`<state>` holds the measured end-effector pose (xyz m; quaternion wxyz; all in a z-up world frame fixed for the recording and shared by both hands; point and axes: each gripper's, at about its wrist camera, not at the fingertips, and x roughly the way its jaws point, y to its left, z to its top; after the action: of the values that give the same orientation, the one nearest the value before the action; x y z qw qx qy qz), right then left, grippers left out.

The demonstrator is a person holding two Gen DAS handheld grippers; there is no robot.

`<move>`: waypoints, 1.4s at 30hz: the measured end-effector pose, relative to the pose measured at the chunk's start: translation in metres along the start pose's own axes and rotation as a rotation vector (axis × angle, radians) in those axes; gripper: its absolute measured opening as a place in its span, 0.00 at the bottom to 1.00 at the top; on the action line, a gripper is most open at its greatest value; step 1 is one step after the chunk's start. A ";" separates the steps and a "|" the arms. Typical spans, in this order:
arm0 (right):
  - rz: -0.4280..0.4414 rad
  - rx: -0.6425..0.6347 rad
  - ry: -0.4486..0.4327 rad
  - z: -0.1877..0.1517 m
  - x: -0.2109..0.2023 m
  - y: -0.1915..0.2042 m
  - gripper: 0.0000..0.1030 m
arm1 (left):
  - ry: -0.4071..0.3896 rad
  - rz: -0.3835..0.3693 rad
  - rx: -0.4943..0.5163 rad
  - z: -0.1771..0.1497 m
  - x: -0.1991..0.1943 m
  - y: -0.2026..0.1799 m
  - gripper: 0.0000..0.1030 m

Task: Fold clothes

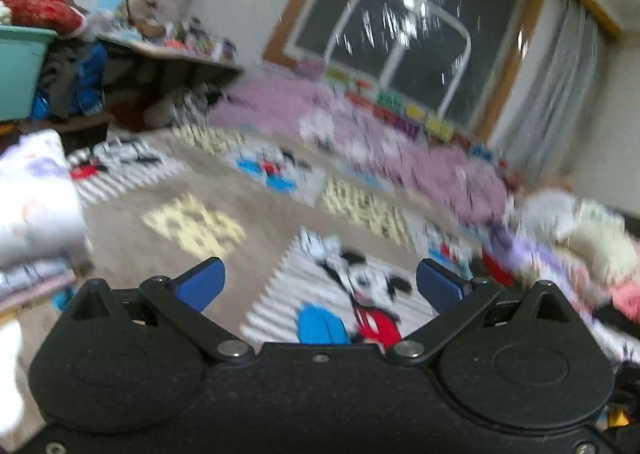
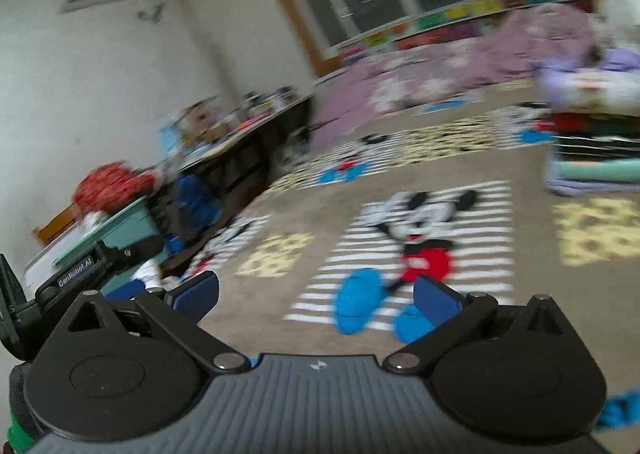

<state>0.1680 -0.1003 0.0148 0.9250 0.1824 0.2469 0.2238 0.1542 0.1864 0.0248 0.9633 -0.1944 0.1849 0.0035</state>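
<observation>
Clothes: a folded stack sat far right on the rug; a loose heap lay right, judged unfolded. My left gripper and right gripper were both spread wide, empty. Folding looked partly done.

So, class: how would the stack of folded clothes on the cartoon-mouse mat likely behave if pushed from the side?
The stack of folded clothes looks soft and layered, so it would probably shear or topple rather than slide whole. Its top layers bulge, so they would likely slip first.
</observation>
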 end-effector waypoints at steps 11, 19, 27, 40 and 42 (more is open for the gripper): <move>-0.318 0.016 -0.040 -0.012 -0.067 -0.058 1.00 | 0.127 -0.061 0.264 -0.071 -0.011 -0.109 1.00; -0.356 -0.072 -0.023 -0.018 -0.089 -0.045 1.00 | 0.054 0.168 0.276 -0.076 -0.052 -0.112 1.00; -0.051 -0.245 0.058 -0.024 -0.054 0.053 1.00 | -0.041 0.551 0.183 -0.041 -0.138 -0.025 1.00; 0.299 -0.435 0.213 -0.059 -0.013 0.219 1.00 | -0.059 0.859 0.130 -0.030 -0.228 0.048 1.00; 0.315 -0.437 0.221 -0.060 -0.016 0.226 1.00 | -0.050 0.862 0.135 -0.029 -0.230 0.049 1.00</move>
<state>0.0497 0.0940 0.0734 0.8636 -0.0107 0.2608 0.4313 -0.0743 0.2354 0.0636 0.8886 -0.0357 0.2257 0.3976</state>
